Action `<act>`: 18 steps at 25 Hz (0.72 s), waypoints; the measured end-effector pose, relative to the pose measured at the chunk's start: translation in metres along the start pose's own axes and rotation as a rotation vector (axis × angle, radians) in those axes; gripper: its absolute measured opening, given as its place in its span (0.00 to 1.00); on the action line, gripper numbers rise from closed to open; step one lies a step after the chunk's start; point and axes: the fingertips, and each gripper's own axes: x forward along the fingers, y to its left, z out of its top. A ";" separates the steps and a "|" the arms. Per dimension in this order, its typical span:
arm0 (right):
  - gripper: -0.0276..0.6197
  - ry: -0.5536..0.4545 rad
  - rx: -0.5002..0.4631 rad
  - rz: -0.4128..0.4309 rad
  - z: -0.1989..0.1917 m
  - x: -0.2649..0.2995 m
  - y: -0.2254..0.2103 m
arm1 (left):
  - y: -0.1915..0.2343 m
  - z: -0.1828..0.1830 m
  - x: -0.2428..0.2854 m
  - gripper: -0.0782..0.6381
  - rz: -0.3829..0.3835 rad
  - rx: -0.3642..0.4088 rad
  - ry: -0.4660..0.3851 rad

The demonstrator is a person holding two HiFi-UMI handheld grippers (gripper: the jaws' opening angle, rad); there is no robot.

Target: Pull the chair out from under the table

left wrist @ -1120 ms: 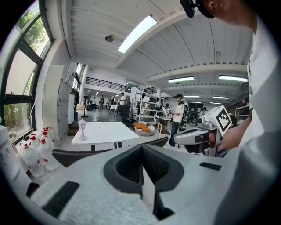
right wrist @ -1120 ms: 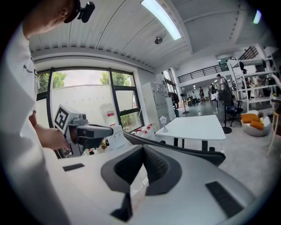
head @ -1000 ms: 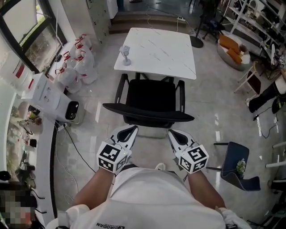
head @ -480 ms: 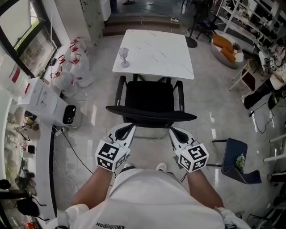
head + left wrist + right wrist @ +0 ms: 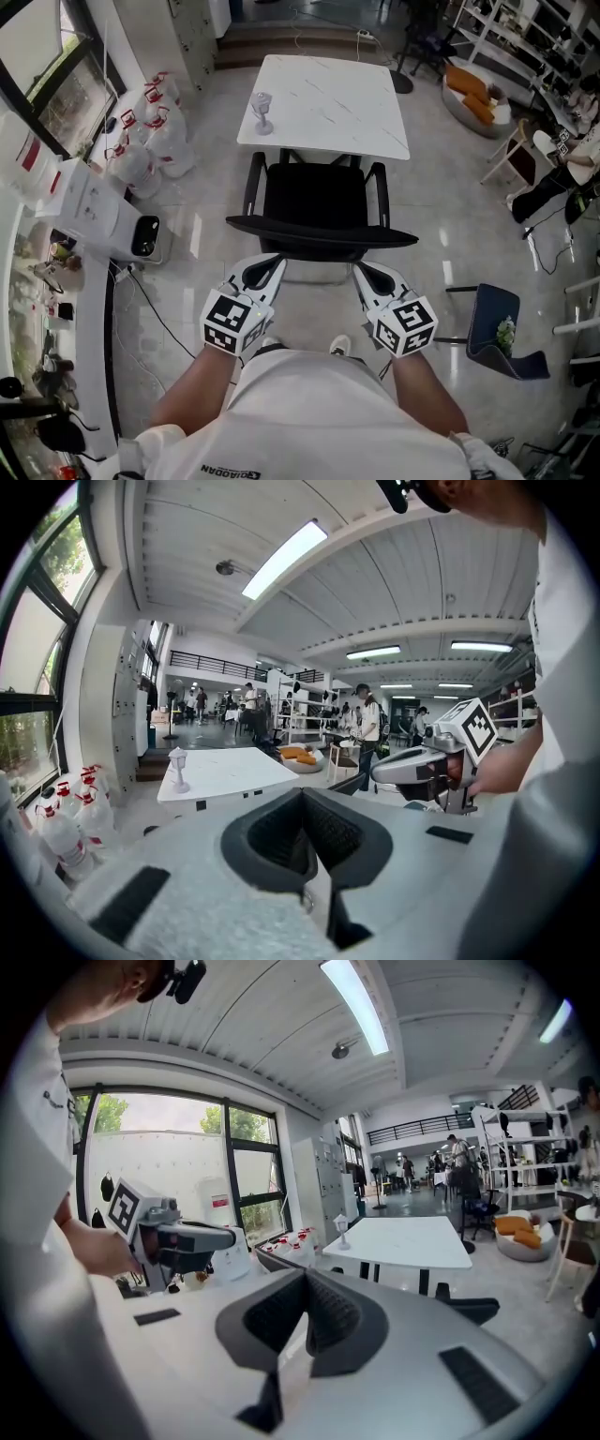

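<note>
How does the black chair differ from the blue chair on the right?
The black chair has armrests and stands at the white table; the blue chair shows none and stands apart on open floor. The black chair looks larger than the blue chair. Both are dark.

— What do we find different now?

— Both our grippers sit nearer the chair (image 5: 314, 199). The left gripper (image 5: 277, 259) and the right gripper (image 5: 360, 269) have come forward. Their tips now meet the near edge of the chair's backrest (image 5: 319, 234) as we look down, where a narrow gap showed a moment ago.

— Do they touch the chair?

— We cannot tell from above.

— Anything else?

— Our view has swung a little. The person (image 5: 574, 148) far off to the chair's right shows more fully at the edge than before.
</note>
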 end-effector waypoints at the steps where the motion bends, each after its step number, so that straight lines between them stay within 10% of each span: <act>1: 0.05 0.000 -0.003 -0.003 0.000 0.001 -0.001 | 0.001 0.000 0.000 0.12 0.001 0.002 0.003; 12: 0.23 0.085 -0.249 0.000 0.001 0.007 -0.010 | 0.007 -0.009 0.016 0.28 -0.034 0.223 0.137; 18: 0.29 0.104 -0.307 0.002 0.002 0.007 -0.013 | 0.007 -0.003 0.019 0.33 -0.034 0.211 0.120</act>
